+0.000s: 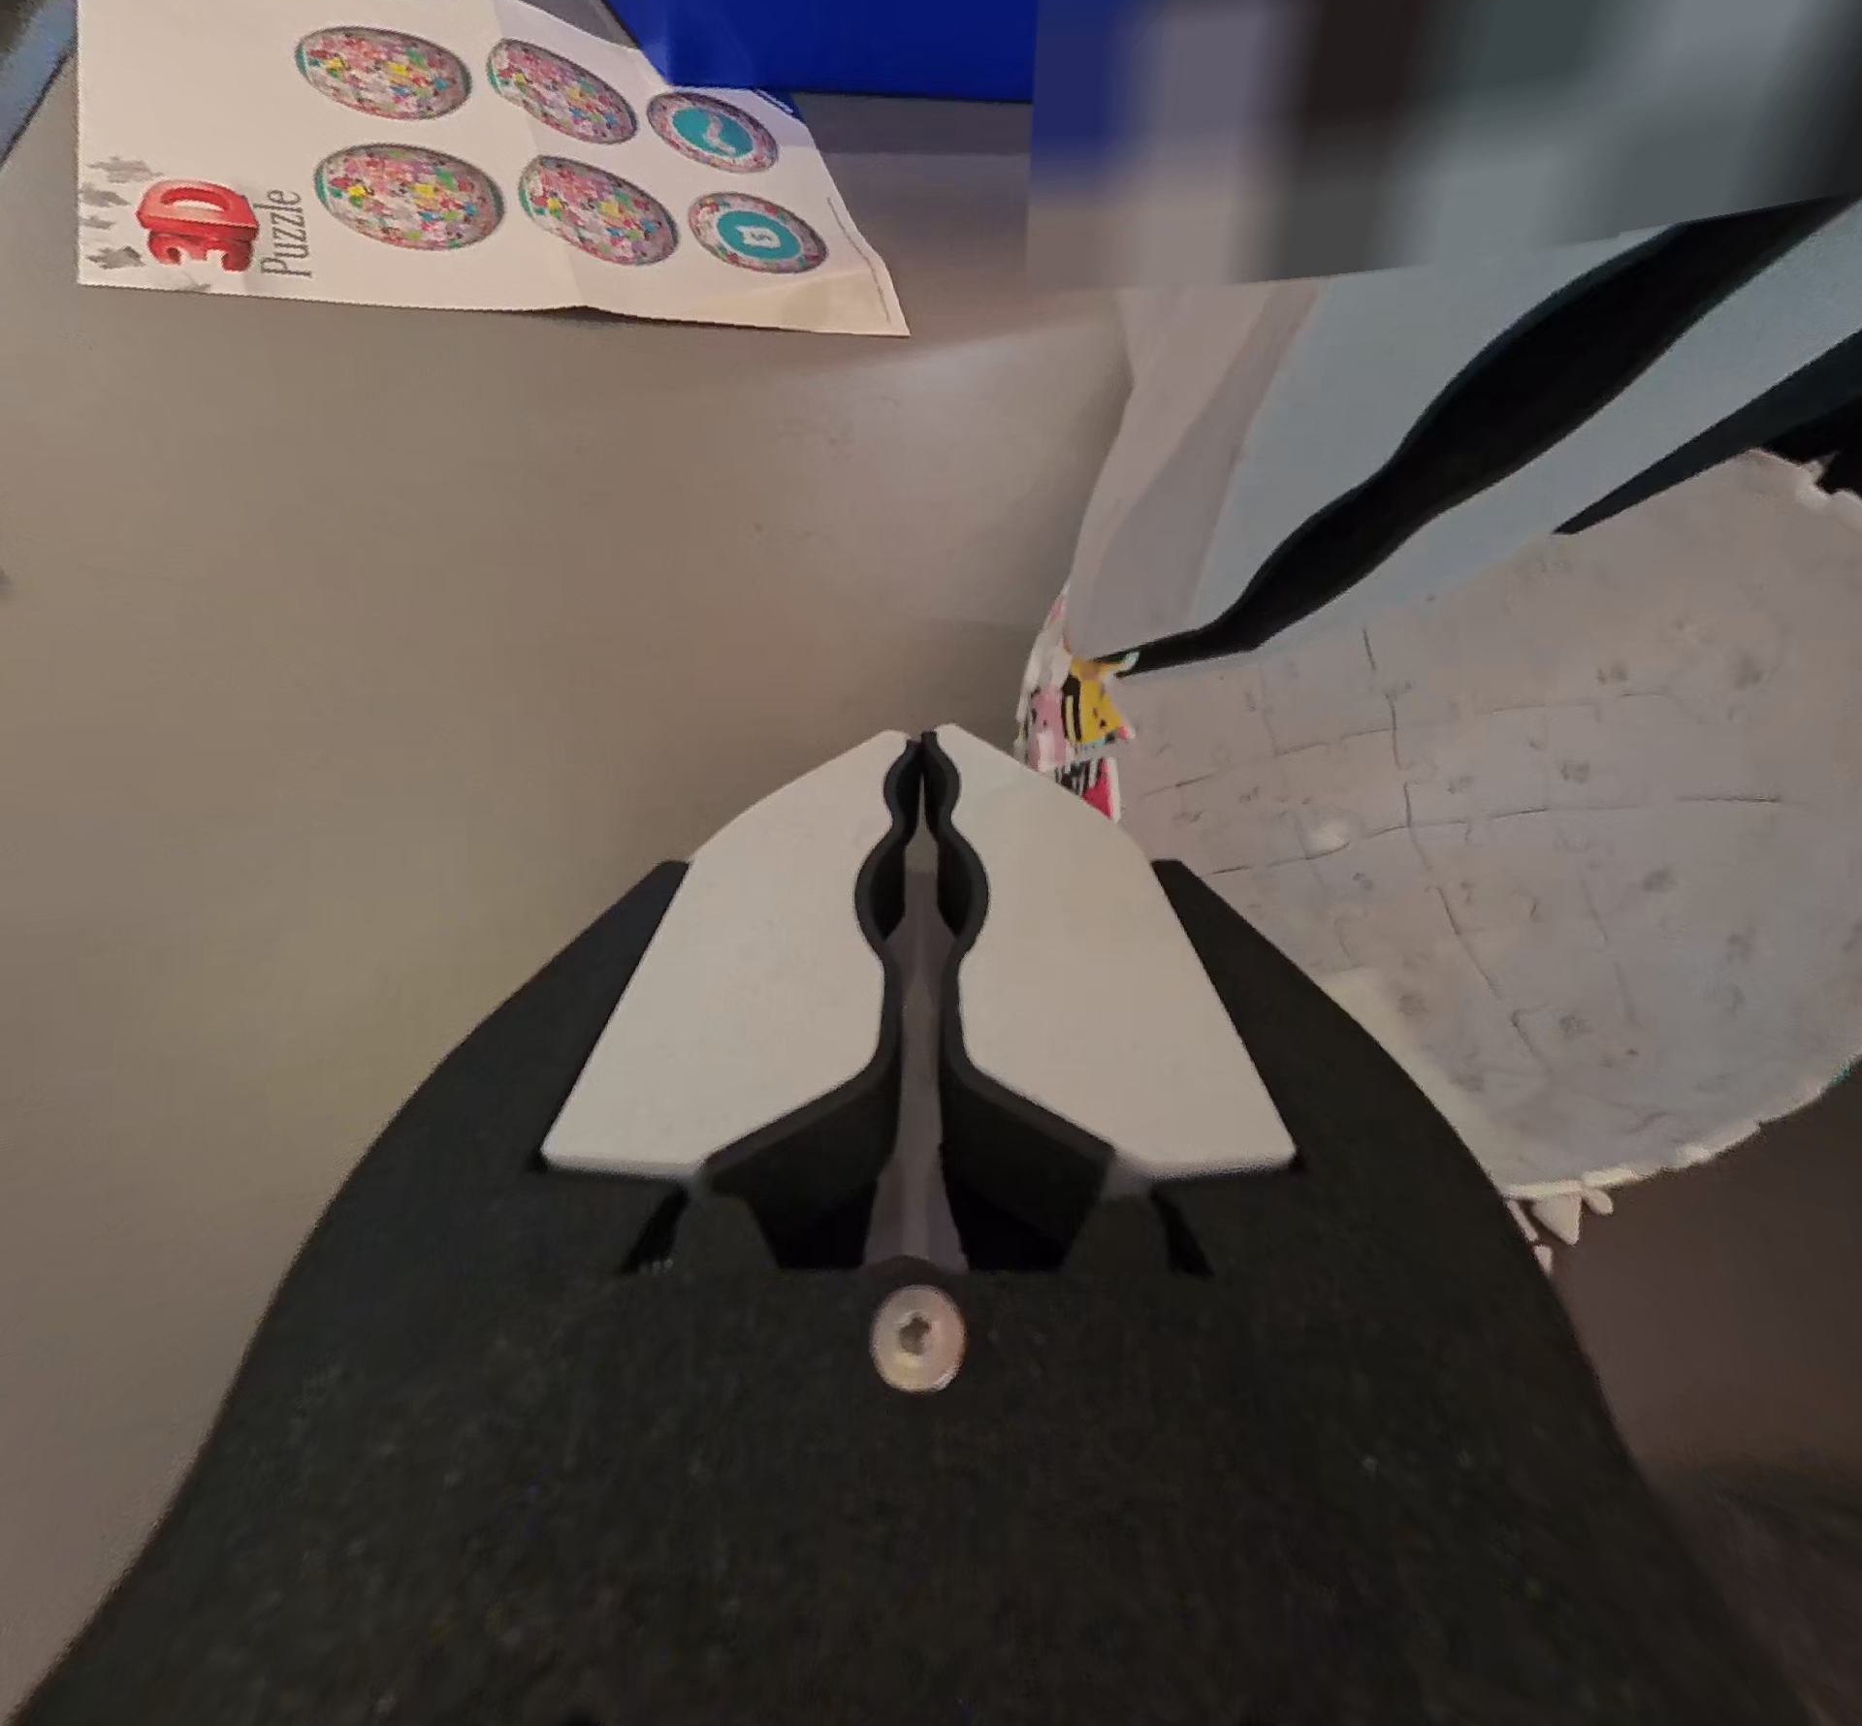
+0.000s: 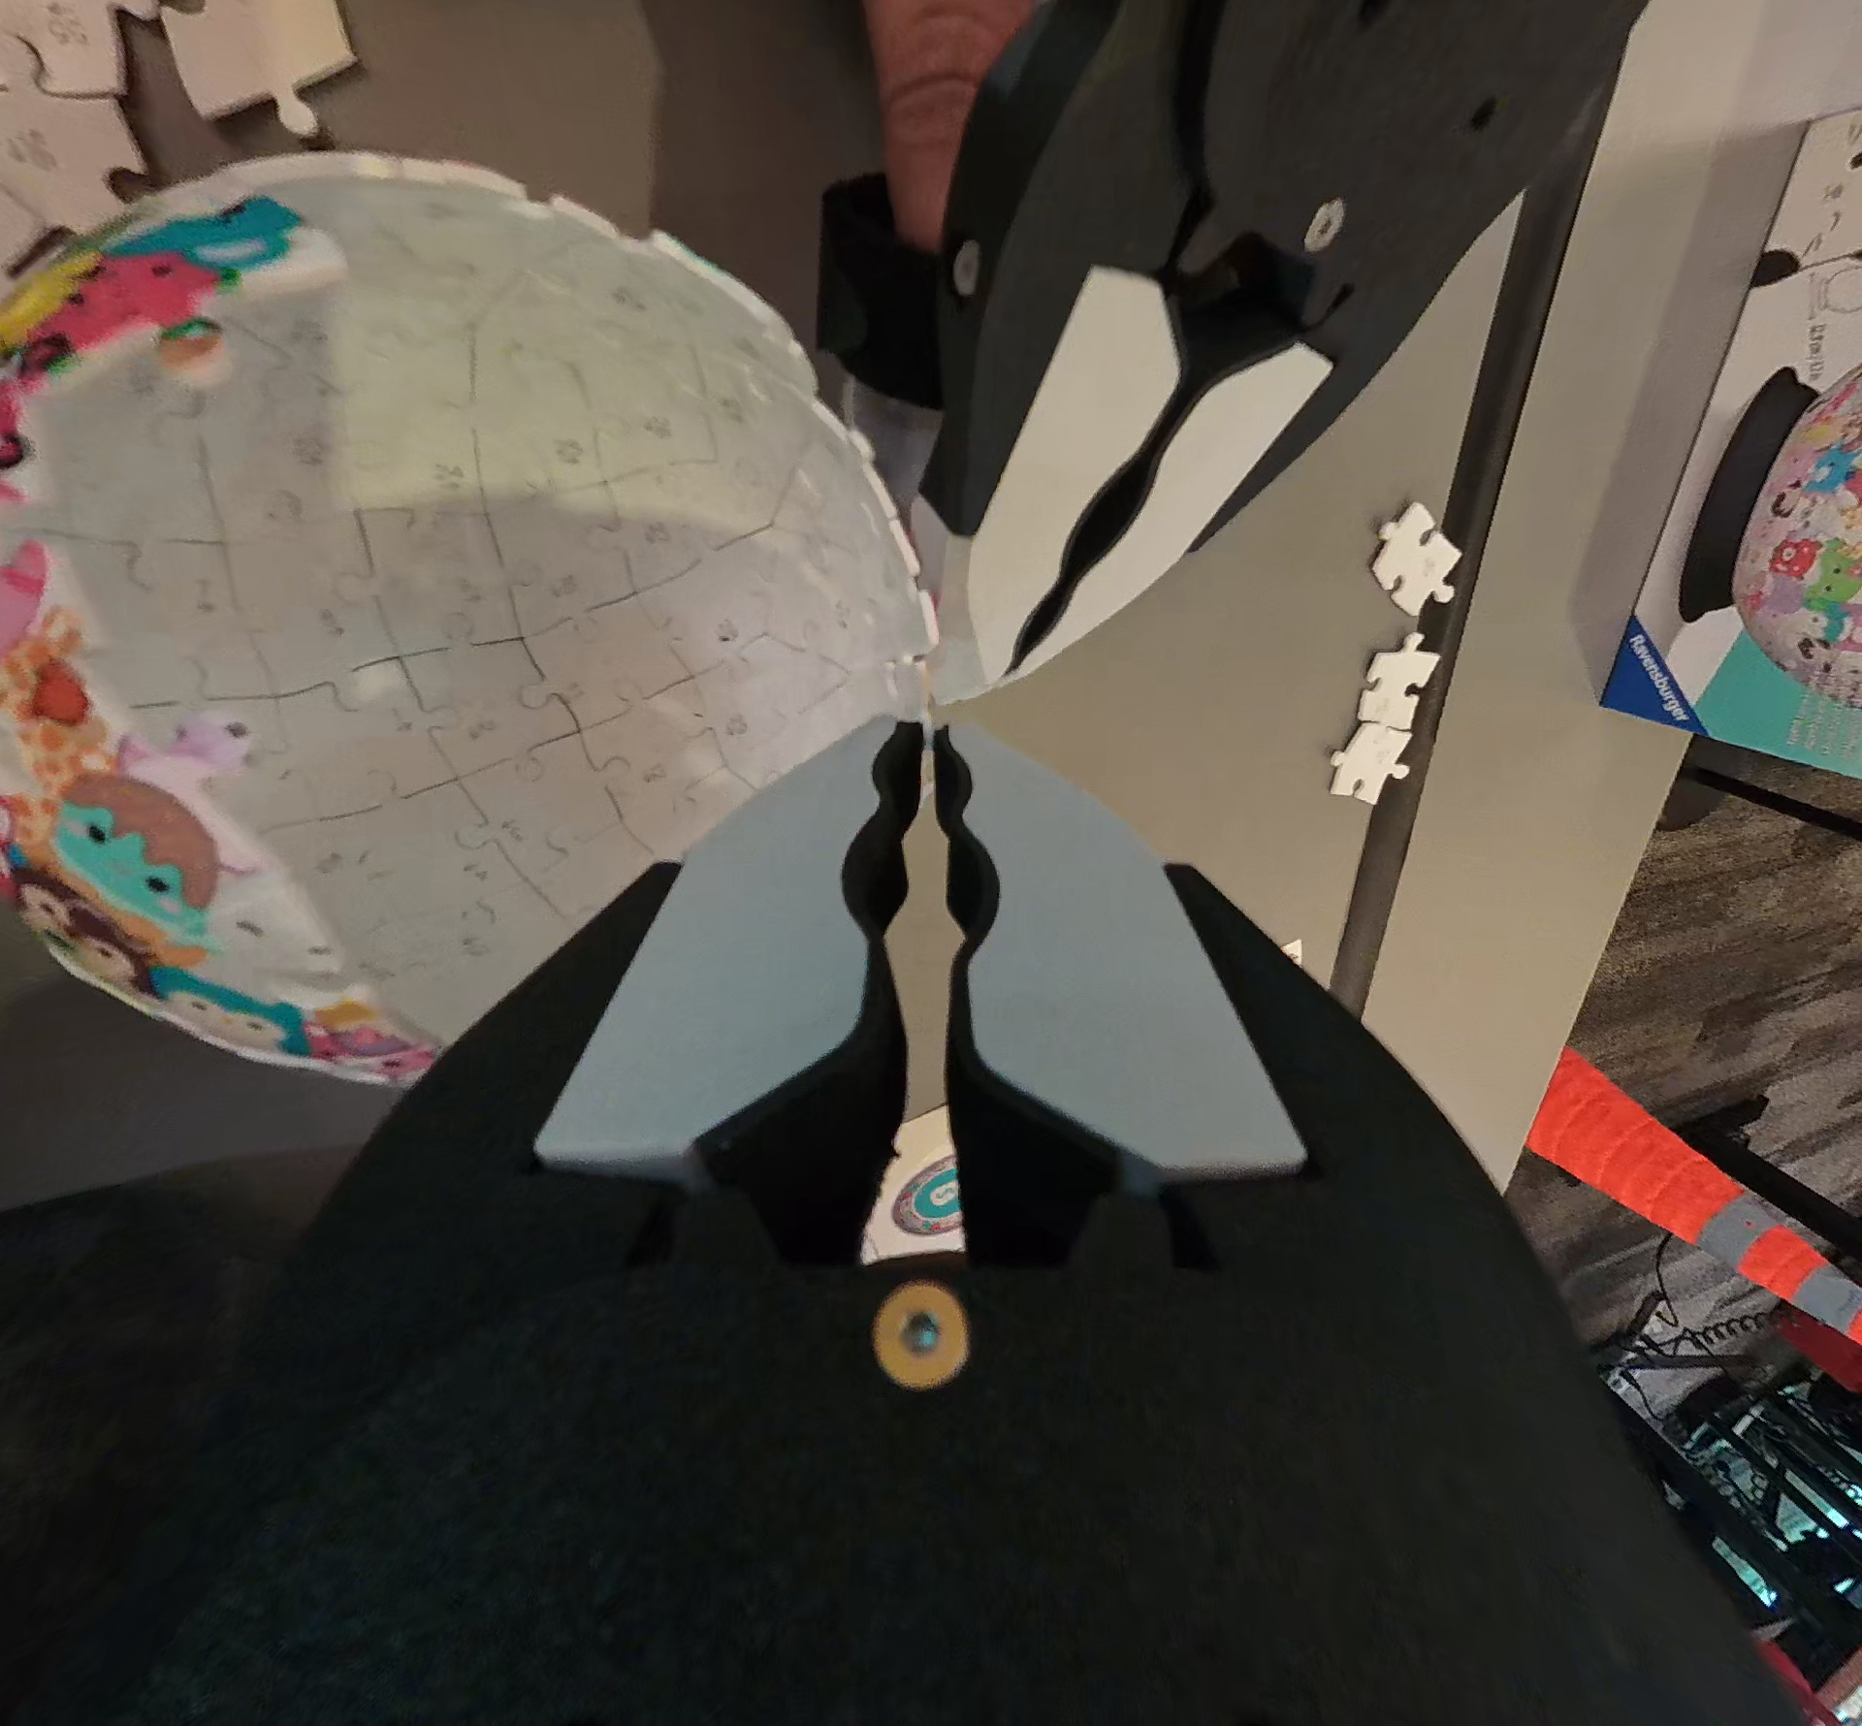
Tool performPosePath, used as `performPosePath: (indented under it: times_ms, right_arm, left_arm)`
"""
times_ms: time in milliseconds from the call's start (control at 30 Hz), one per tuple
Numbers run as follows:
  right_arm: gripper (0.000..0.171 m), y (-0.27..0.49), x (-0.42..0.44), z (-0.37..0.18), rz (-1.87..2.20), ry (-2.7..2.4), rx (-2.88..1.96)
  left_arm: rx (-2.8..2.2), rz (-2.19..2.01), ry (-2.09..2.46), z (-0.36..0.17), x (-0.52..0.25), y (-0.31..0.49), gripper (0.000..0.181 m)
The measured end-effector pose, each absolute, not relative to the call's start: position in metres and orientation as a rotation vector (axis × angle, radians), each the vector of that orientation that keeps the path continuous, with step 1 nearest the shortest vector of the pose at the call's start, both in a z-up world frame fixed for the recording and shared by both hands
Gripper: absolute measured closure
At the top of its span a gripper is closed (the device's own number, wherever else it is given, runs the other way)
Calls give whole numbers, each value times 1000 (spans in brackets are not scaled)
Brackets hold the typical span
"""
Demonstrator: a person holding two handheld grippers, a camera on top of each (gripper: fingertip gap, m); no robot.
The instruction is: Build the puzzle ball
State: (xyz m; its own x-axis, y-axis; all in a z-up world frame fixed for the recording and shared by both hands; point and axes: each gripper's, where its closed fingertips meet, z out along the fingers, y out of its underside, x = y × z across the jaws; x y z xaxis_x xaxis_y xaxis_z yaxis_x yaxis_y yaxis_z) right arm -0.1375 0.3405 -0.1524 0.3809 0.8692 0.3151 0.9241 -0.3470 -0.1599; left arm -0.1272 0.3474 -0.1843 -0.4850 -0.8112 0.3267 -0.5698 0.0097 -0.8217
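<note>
The right gripper (image 2: pixel 927 741) pinches the rim of the half-built white puzzle shell (image 2: pixel 484 569); the left gripper (image 1: pixel 922 751) is pressed together, empty. A twist could pop the pieces apart.

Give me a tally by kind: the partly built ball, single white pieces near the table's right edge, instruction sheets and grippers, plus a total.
Partly built ball: 1
Single white pieces near the table's right edge: 3
Instruction sheet: 1
Grippers: 2, the left gripper and the right gripper
Total: 7
</note>
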Motion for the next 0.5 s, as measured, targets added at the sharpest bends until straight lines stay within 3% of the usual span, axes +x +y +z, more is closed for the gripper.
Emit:
performPosePath:
  times_ms: [500]
  right_arm:
    - [168,345,-139,-153,-299,-1602,-2281]
  left_arm:
    - [-1476,-1482,2053,-187,-128,349,181]
